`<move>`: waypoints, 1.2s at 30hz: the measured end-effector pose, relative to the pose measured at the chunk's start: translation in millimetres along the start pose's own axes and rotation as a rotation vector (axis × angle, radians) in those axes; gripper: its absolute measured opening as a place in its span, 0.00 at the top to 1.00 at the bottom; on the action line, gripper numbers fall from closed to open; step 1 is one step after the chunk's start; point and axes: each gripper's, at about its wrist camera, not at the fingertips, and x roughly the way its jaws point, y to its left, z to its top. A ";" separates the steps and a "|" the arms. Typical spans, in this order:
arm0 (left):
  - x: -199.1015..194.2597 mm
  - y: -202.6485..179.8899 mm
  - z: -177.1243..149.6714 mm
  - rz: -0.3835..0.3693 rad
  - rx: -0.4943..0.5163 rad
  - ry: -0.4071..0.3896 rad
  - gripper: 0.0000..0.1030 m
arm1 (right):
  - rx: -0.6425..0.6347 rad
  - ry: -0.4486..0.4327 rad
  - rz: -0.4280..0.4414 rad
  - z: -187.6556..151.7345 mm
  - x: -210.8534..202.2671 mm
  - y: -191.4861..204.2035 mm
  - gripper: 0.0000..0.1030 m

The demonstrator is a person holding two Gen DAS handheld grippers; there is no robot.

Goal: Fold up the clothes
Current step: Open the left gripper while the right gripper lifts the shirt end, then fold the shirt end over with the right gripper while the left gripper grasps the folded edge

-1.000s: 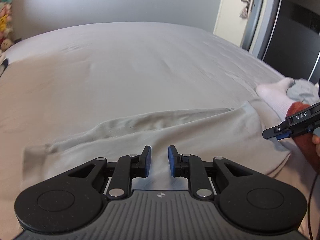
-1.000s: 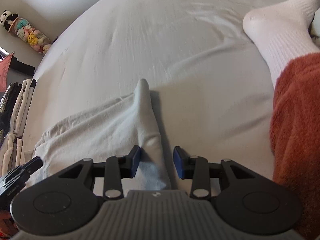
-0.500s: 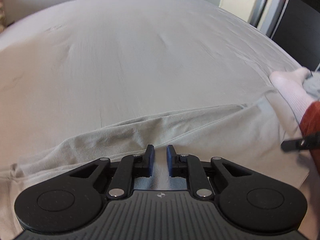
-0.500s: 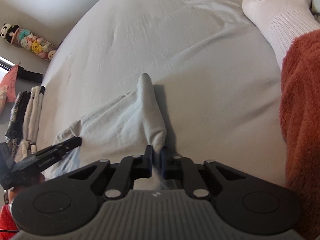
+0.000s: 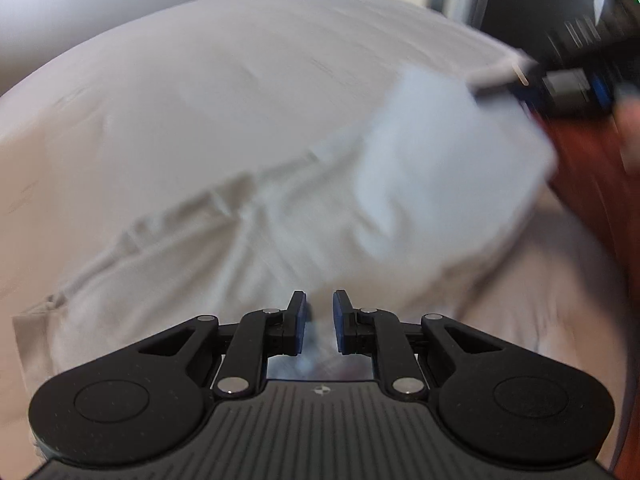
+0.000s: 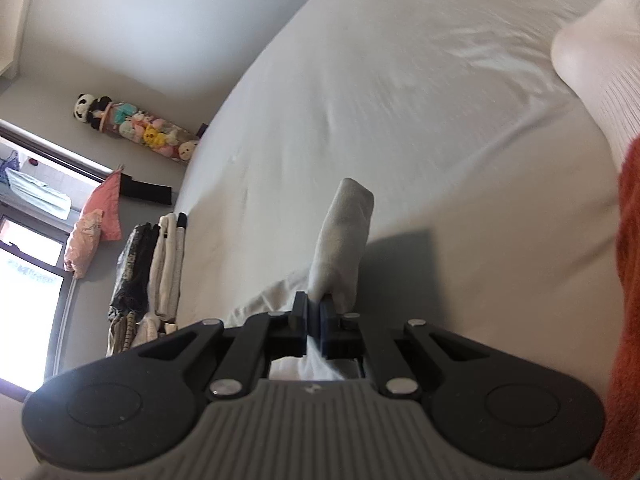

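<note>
A pale grey garment (image 5: pixel 420 184) lies across the bed sheet (image 5: pixel 200 100). My left gripper (image 5: pixel 319 312) sits at its near edge. The jaws stand narrow with cloth between the pads, and creases run from them into the fabric. At the upper right of the blurred left wrist view, my right gripper (image 5: pixel 560 80) holds the garment's right part raised off the bed. In the right wrist view my right gripper (image 6: pixel 314 312) is shut on a fold of the garment (image 6: pixel 344 232), which sticks up past the pads above the sheet (image 6: pixel 400 100).
A person's white sock (image 6: pixel 600 48) and rust-red fleece leg (image 6: pixel 628 280) rest on the bed at the right. A stack of folded clothes (image 6: pixel 152 272) sits at the bed's left edge, with plush toys (image 6: pixel 136 124) and a window behind it. Dark furniture (image 5: pixel 500 20) stands beyond the far right corner.
The right gripper closed on the garment's fold and rose with it, so the right part is now lifted. The left jaws narrowed onto the near edge and the left view swung.
</note>
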 end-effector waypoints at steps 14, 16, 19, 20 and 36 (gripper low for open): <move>-31.1 29.8 -17.0 0.020 -0.118 -0.095 0.85 | -0.059 0.006 0.136 -3.2 3.3 51.3 0.94; -48.1 52.6 -25.4 0.058 -0.171 -0.131 0.85 | -0.066 0.014 0.150 -5.1 7.5 64.4 0.94; -70.0 93.0 -40.7 0.132 -0.268 -0.169 0.85 | -0.084 0.024 0.158 -9.6 17.9 87.1 0.94; -76.4 106.7 -47.7 0.144 -0.317 -0.184 0.85 | -0.089 0.027 0.161 -11.1 22.8 95.2 0.94; -98.5 220.8 -114.1 0.039 -0.850 -0.339 0.85 | -0.146 0.199 0.108 -75.5 170.5 199.2 0.94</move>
